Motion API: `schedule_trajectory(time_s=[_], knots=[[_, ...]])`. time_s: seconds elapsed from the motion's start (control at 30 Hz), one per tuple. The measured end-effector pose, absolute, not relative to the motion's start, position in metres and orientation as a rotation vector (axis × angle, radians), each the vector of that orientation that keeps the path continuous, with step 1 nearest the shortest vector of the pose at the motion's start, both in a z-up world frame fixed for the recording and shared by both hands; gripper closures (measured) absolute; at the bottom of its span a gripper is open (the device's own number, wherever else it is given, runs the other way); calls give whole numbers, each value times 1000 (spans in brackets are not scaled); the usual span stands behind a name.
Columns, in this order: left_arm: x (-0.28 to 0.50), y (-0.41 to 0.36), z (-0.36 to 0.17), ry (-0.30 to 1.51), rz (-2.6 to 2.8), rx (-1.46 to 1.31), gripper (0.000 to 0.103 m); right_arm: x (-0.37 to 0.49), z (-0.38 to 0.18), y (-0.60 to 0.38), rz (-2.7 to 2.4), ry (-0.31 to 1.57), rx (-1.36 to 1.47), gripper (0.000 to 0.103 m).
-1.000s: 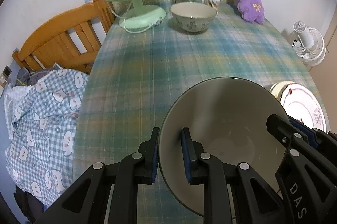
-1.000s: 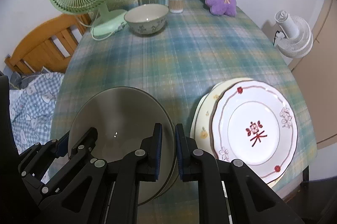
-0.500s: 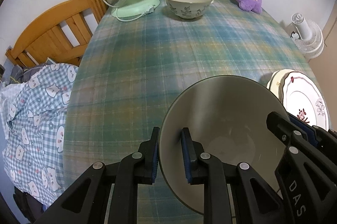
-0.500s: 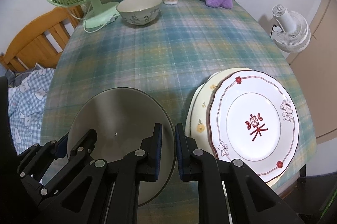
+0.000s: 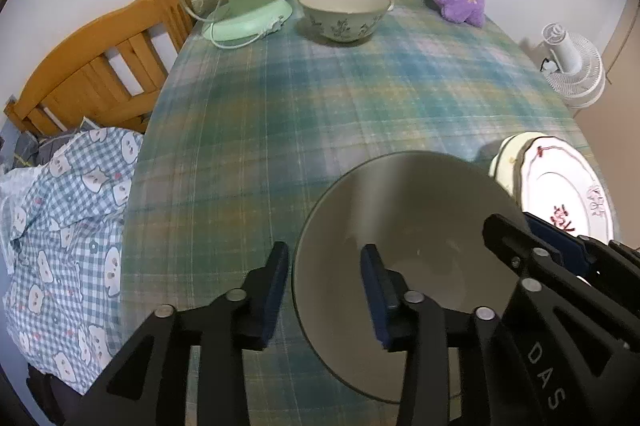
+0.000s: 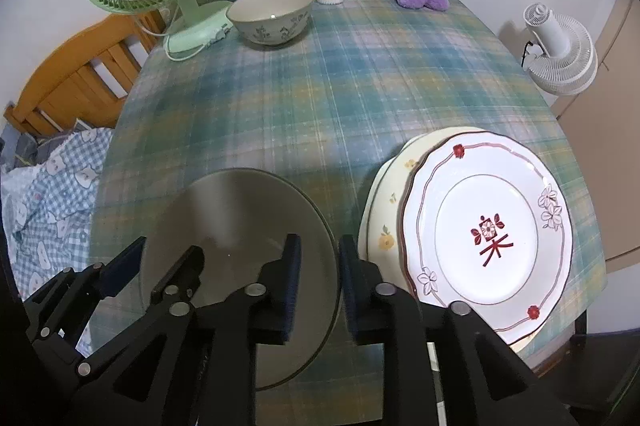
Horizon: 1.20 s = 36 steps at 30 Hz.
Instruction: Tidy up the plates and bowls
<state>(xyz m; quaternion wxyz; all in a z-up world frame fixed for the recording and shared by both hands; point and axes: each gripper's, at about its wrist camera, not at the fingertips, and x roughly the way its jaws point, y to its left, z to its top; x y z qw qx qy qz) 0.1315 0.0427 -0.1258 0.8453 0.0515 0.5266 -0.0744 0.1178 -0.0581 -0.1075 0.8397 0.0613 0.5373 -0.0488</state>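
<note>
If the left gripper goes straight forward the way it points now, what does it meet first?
Probably the grey bowl: the left gripper has its opening jaws astride the near rim, so the rim, then the table below.

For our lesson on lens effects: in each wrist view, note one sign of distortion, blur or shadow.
Left wrist view: the table edge bows outward, black corners frame the picture, and the plaid looks smeared mid-table. Right wrist view: the plate stack is sharp, while the grey bowl lies in shadow under the right claw.
</note>
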Motion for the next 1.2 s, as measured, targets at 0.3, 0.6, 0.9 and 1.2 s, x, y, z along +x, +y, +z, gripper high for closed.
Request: schedule_trajectory(time_s=[0.3, 0.6, 0.9, 1.2], knots=[[130, 50, -85, 1018, -173, 97, 36, 108, -59, -55, -121, 1009, 111, 33], [141, 52, -40, 941, -181, 74, 24, 118, -12, -53, -105, 932, 103, 31], [171, 45, -17, 888, -153, 53, 20, 153, 14, -59, -78, 872, 86, 31], [221, 31, -16, 884, -92, 13, 20, 214, 15, -74, -22, 866, 57, 31]])
